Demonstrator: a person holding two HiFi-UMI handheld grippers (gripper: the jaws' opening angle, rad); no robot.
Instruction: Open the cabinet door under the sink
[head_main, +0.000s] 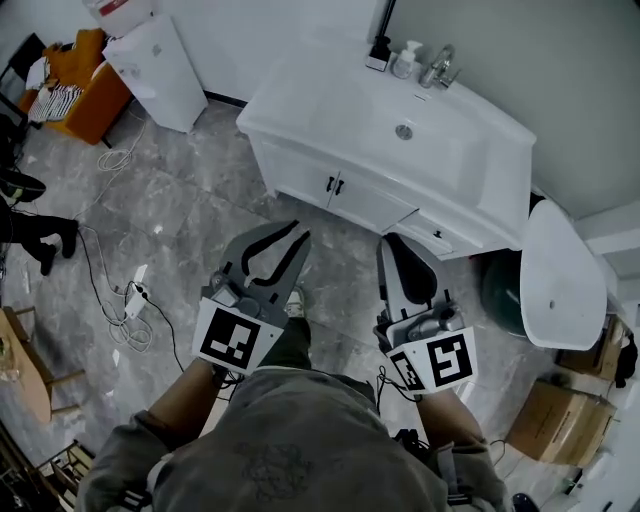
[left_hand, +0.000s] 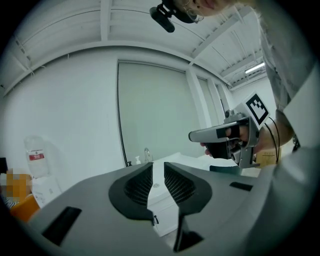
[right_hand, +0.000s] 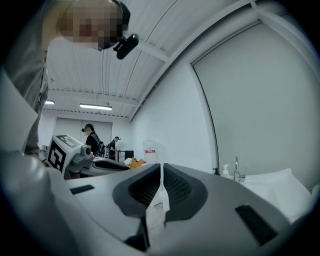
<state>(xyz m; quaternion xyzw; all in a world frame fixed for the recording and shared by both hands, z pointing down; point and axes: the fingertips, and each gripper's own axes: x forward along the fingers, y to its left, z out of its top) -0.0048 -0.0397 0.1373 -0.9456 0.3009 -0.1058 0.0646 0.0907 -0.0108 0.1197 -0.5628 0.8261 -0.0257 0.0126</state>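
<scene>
A white vanity (head_main: 300, 120) with a sink basin (head_main: 405, 130) stands ahead of me. Under it are two closed cabinet doors (head_main: 368, 203) whose black handles (head_main: 333, 185) meet in the middle. My left gripper (head_main: 298, 236) hovers over the floor short of the doors, jaws slightly apart with nothing between them. In the left gripper view the left gripper (left_hand: 158, 167) frames the vanity front (left_hand: 160, 200) through that gap. My right gripper (head_main: 392, 241) is level beside it, jaws together and empty. The right gripper (right_hand: 161, 172) shows only a thin slit.
A faucet (head_main: 437, 68) and soap bottle (head_main: 405, 60) sit at the basin's back. A white toilet (head_main: 560, 285) and dark green bin (head_main: 500, 288) stand right of the vanity. A white unit (head_main: 160, 70), power strip with cables (head_main: 135, 300) and cardboard boxes (head_main: 555, 420) lie around.
</scene>
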